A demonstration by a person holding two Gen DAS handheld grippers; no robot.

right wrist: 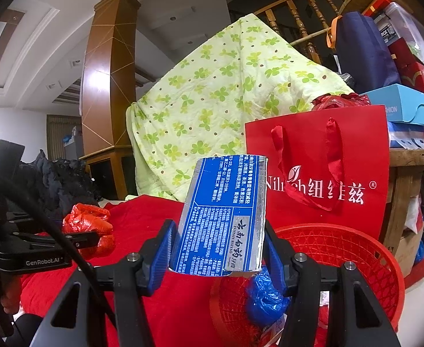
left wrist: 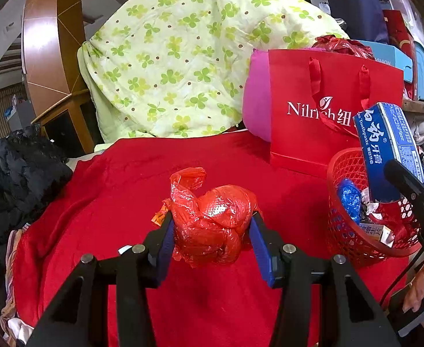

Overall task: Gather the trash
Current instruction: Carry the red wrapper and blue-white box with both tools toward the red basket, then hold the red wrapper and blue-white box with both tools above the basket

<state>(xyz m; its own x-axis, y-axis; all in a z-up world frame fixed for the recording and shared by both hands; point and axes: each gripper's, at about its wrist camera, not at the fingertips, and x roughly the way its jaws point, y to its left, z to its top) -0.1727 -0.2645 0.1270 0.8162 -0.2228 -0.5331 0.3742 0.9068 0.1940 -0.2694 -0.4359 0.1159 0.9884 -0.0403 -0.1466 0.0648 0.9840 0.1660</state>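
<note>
The right gripper (right wrist: 217, 248) is clamped on an empty blue toothpaste box (right wrist: 223, 217), held tilted above the near rim of the red mesh basket (right wrist: 365, 248), which already holds a blue plastic wad (right wrist: 265, 297) and some paper scraps. The left gripper (left wrist: 212, 231) squeezes a crumpled red plastic bag (left wrist: 212, 222) between its pads, just over the red cloth (left wrist: 125, 173) covering the surface, well left of the basket.

Risks, as I judge them: the box is long and its lower end sits close to the rim, so a release from here could catch the edge and tip it out onto the cloth. The bag is soft and slippery; its loose tail may slide free or snag a pad when let go. The basket looks light, so a knock from either gripper could shove or topple it.

Writing: the box reads "Toothpaste" with Chinese characters, probably Yunnan Baiyao, though the small print is blurred. The red gift bag (left wrist: 327, 92) behind says "Nilrich"; the left gripper body shows "GenRobot.AI".
</note>
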